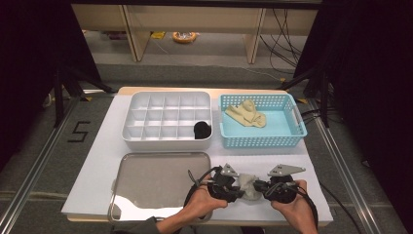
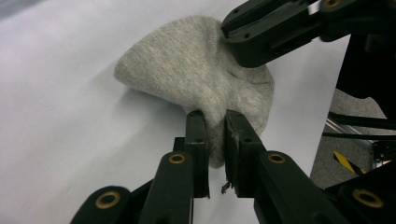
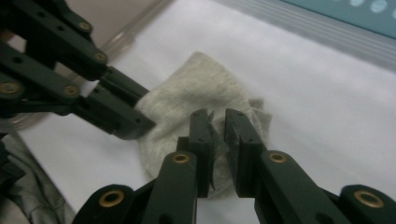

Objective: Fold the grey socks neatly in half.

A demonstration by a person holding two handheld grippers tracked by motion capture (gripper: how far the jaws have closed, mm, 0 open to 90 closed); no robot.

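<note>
Both the left gripper and the right gripper pinch the grey sock from opposite sides on the white mat beside the tray, apparently to fold or bundle it.

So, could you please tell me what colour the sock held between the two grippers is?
Light heathered grey sock; the left gripper view shows it best.
</note>
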